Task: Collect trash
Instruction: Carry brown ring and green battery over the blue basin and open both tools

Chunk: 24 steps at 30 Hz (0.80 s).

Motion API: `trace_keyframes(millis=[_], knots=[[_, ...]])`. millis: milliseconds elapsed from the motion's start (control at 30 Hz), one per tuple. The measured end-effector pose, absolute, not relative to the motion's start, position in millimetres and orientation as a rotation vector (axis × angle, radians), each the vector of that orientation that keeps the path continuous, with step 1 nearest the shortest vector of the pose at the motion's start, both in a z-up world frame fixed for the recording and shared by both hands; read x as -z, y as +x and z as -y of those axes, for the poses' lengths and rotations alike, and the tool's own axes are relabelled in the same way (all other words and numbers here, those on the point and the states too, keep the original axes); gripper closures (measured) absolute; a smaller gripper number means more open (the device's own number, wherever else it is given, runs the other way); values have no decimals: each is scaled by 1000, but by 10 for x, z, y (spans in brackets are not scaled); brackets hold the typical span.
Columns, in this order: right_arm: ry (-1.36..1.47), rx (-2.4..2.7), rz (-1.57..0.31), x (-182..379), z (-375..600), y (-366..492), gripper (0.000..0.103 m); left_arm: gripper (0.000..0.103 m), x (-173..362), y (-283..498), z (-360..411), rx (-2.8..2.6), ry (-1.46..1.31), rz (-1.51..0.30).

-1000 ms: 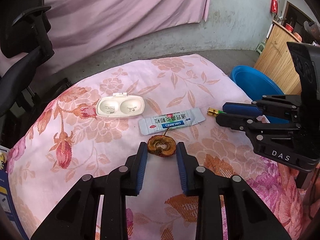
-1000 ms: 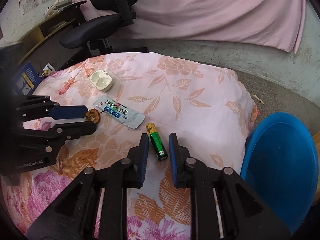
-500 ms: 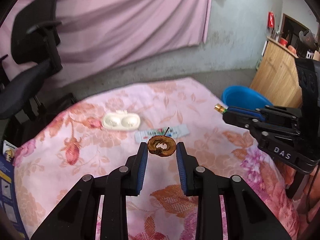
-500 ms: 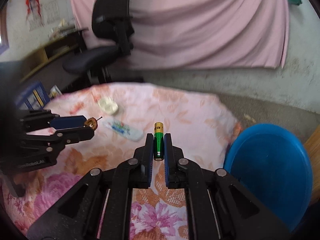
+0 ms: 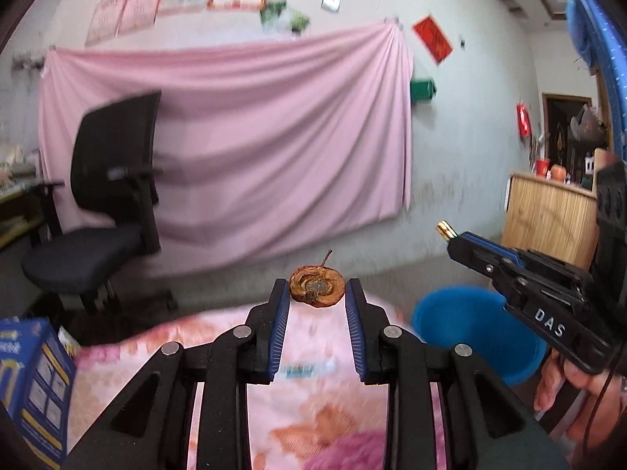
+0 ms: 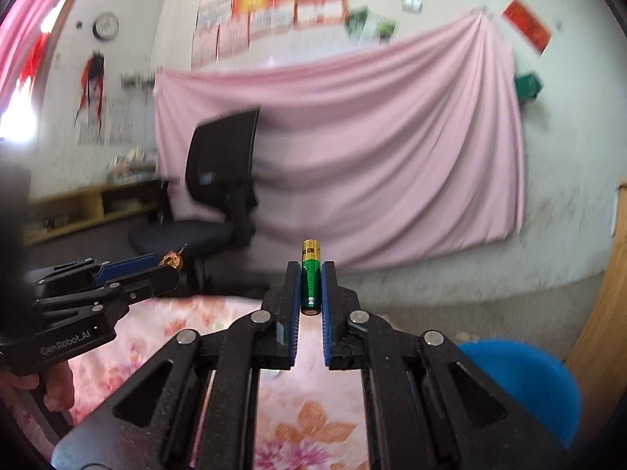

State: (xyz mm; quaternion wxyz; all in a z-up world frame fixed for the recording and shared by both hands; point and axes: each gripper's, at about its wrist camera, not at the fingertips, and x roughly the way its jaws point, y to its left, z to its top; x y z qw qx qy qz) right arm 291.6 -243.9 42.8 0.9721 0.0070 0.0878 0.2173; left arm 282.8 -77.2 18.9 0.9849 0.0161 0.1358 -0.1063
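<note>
Both claws have swung up and away from the flowered bench cloth [image 5: 333, 423] since a second ago, when they were down around their trash, and each carries its piece high now! Left claw [image 5: 317, 293] is clamped narrow on the dried brown fruit slice [image 5: 317, 291], stem poking upward, pinched right at the fingertips; right claw [image 6: 311, 288] is squeezed tight on the green and gold battery [image 6: 310, 274], which stands upright between the blue pads with its gold end proud of the tips. Blue basin [image 5: 474, 329] sits low to the right beside the bench, and that looks like the drop point. To do this carry well, I'd say keep the squeeze steady on both, since the slice is held only by its edges and the battery is round and could roll out, then bring each claw over the basin's mouth before letting go, one at a time so the claws don't knock together. Count it up: one fruit slice, one battery, one basin, two claws, and one blurred sachet [image 5: 309, 368] left on the cloth between the left fingers
</note>
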Motion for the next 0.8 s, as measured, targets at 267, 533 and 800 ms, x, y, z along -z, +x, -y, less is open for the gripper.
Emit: trace_keyframes(millis=[267, 533, 800], knots=[[96, -300, 21, -659, 2936, 2656, 70, 78, -680, 2698, 1300, 285, 46, -85], [161, -179, 24, -692, 3502, 2589, 70, 78, -811, 2689, 1923, 381, 117, -26], [199, -107, -31, -627, 3838, 2607, 70, 78, -740, 2796, 2405, 462, 135, -59]])
